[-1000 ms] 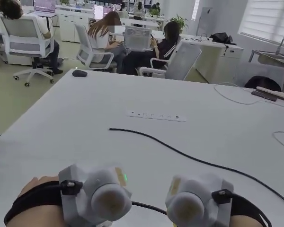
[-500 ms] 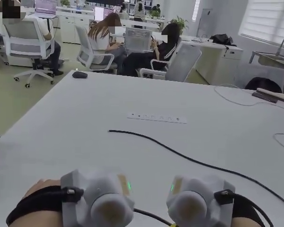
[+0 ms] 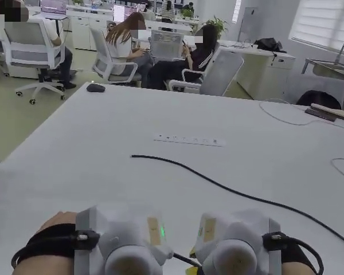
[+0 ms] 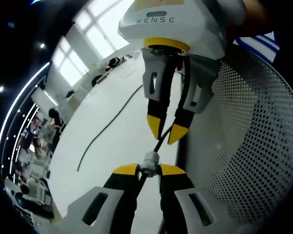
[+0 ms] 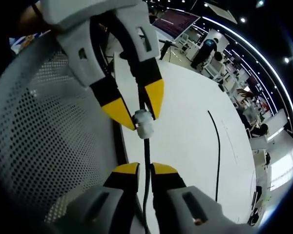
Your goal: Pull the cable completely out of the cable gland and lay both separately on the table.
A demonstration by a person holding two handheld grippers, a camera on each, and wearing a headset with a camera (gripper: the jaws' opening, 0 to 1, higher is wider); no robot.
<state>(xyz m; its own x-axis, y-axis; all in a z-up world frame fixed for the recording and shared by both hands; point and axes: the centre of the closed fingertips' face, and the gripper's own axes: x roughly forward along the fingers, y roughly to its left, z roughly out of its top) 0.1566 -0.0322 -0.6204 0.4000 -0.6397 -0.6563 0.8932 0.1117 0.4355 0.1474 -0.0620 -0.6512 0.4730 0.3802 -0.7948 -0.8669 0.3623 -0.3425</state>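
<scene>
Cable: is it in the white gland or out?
In. The black cable runs straight into the white gland, which the left tongs pinch; the right tongs grip the cable.

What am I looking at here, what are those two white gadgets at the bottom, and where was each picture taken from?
A person holds a hand tool in each hand, and each tool ends in a two-fingered claw. The wide picture comes from a camera on the person's head, looking down at a white table. The two round pictures come from cameras riding on the tools, each looking along its own claw. On the table lie a long black cable and a white power strip. The left claw is shut on a small white cable gland. The right claw is shut on the cable just beside the gland. The cable is not yet out of the gland.
</scene>
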